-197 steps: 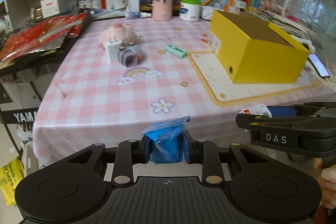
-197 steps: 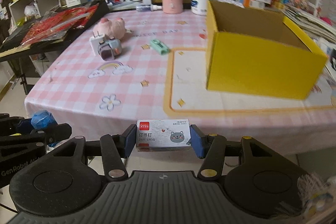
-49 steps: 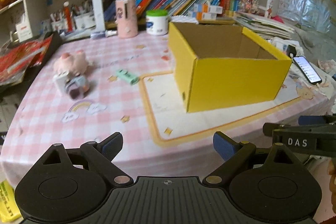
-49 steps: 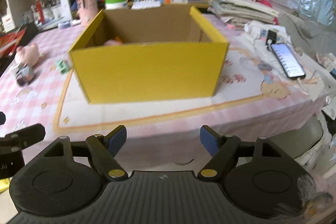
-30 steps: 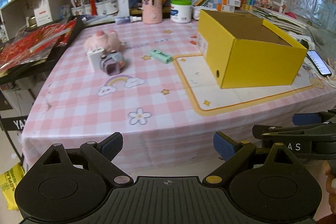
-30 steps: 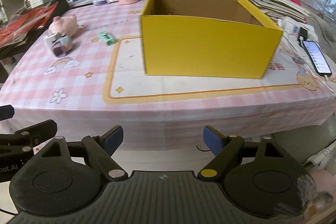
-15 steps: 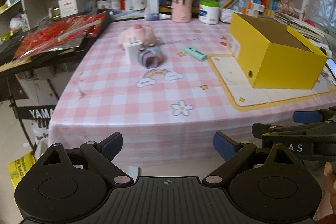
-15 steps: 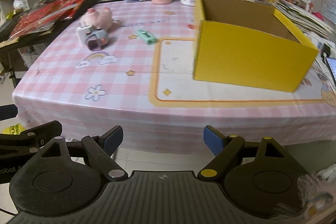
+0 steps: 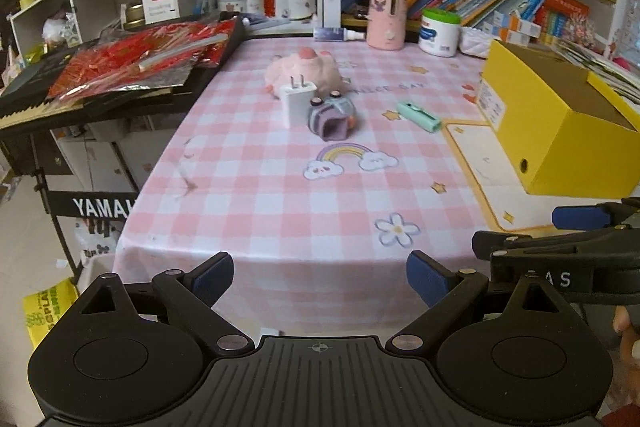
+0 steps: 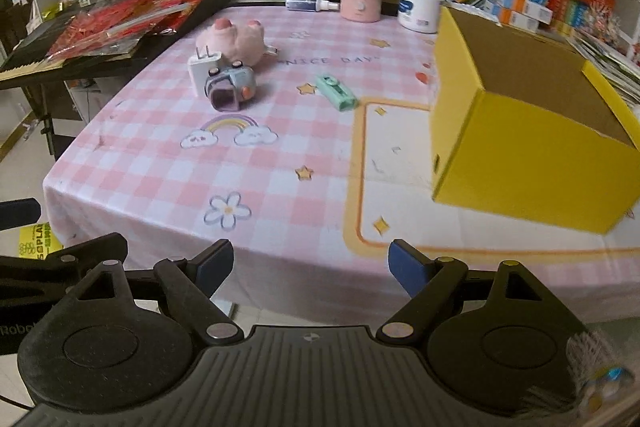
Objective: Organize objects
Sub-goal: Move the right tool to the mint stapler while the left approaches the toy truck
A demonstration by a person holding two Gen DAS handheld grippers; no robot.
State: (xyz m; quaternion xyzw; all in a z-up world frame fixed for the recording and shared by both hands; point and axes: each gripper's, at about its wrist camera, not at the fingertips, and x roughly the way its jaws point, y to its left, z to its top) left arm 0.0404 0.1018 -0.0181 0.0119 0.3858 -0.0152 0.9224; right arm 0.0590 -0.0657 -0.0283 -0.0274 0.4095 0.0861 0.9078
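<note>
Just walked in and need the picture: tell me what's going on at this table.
A person is tidying with a gripper in each hand. The left gripper and right gripper both have their jaws open and empty, short of the table's near edge. A pink plush toy, white charger, purple gadget and mint green item lie loose on the checked tablecloth, beside the open yellow box.

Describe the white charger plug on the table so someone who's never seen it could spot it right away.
Start at the pink checked tablecloth and find the pink plush toy toward the back. The white charger plug stands just in front of it, beside a purple toy camera. It is the only plain white block there, with two metal prongs pointing up.
</note>
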